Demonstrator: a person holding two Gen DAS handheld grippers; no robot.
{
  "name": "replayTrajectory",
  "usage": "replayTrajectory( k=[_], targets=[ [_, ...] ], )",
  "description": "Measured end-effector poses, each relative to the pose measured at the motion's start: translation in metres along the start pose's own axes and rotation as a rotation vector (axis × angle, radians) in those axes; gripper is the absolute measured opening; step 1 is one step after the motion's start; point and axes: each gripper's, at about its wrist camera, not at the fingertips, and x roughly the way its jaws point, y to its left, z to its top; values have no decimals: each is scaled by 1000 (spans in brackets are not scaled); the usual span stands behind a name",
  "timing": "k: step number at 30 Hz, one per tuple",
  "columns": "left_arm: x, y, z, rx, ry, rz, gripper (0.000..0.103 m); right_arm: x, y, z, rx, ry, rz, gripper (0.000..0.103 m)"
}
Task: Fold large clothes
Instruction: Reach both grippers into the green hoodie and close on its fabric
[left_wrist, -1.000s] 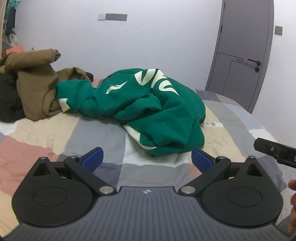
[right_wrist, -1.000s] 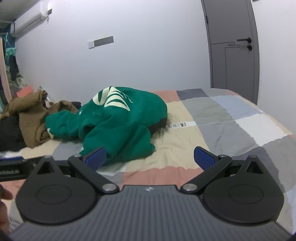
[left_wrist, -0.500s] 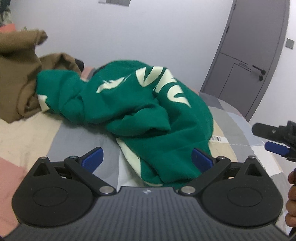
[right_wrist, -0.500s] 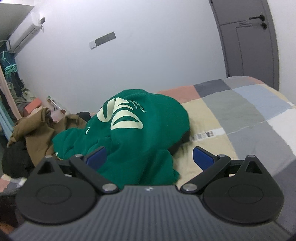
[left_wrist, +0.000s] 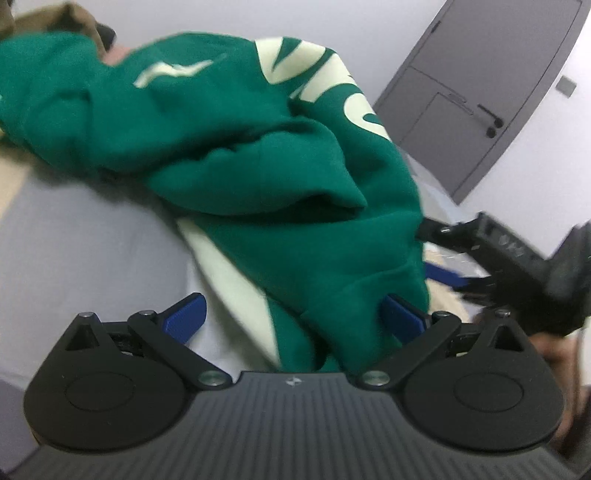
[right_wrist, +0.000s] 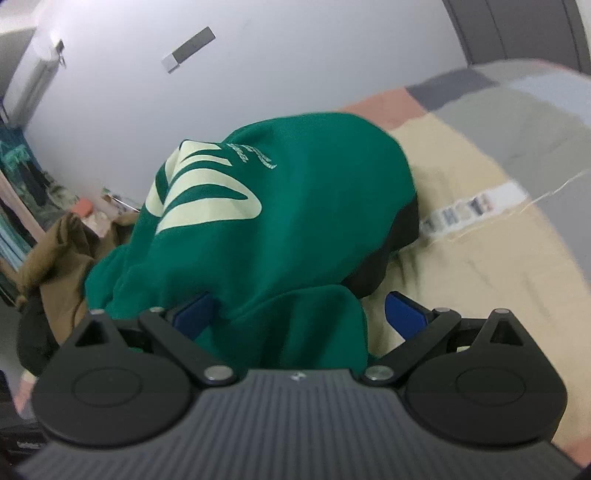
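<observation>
A crumpled green sweatshirt with cream lettering lies heaped on the patchwork bed cover. My left gripper is open, its blue pads wide apart, and the garment's near hem with a cream band lies between them. In the right wrist view the same sweatshirt fills the middle, and my right gripper is open with a green fold between its blue fingertips. The right gripper also shows at the garment's right edge in the left wrist view, blurred.
Brown clothes are piled to the left behind the sweatshirt. A white label strip lies on the beige patch of the cover. A grey door stands at the right, and a white wall is behind the bed.
Both grippers have moved forward and down onto the green sweatshirt, which now lies between their open fingers. The right gripper has come in against the garment's right edge.
</observation>
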Motion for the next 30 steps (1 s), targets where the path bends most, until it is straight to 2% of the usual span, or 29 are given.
replayTrajectory(
  k=[5, 7, 9, 10, 12, 13, 15, 18, 20, 23, 27, 30],
  targets=[
    [27, -1, -1, -15, 31, -49, 102, 33, -19, -16, 63, 59, 128, 102],
    [33, -2, -3, -19, 28, -56, 102, 36, -22, -19, 66, 48, 166, 103],
    [37, -6, -3, -11, 33, -62, 96, 36, -19, -18, 59, 50, 202, 101],
    [37, -8, -4, -11, 35, -70, 92, 36, -15, -17, 50, 58, 233, 97],
    [39, -10, -5, -25, 64, -89, 73, 34, -8, -16, 34, 74, 267, 78],
    [37, -10, -6, -27, 60, -82, 69, 35, -6, -16, 22, 79, 270, 74],
    [31, -8, -7, -38, 45, -88, 51, 29, 2, -15, -15, 74, 270, 53],
    [19, -4, -7, -87, 20, -115, 37, 14, 15, -13, -100, 47, 282, 28],
    [6, -7, -6, -95, -8, -133, 32, 4, 24, -11, -122, 40, 314, 22],
    [-17, -11, -4, -132, -45, -176, 29, -13, 36, -9, -179, 4, 339, 19],
    [-53, -22, -10, -163, -97, -236, 26, -42, 43, -3, -185, -28, 399, 17],
    [-82, -36, -19, -155, -132, -281, 25, -71, 56, -4, -239, -65, 422, 16]
  ],
)
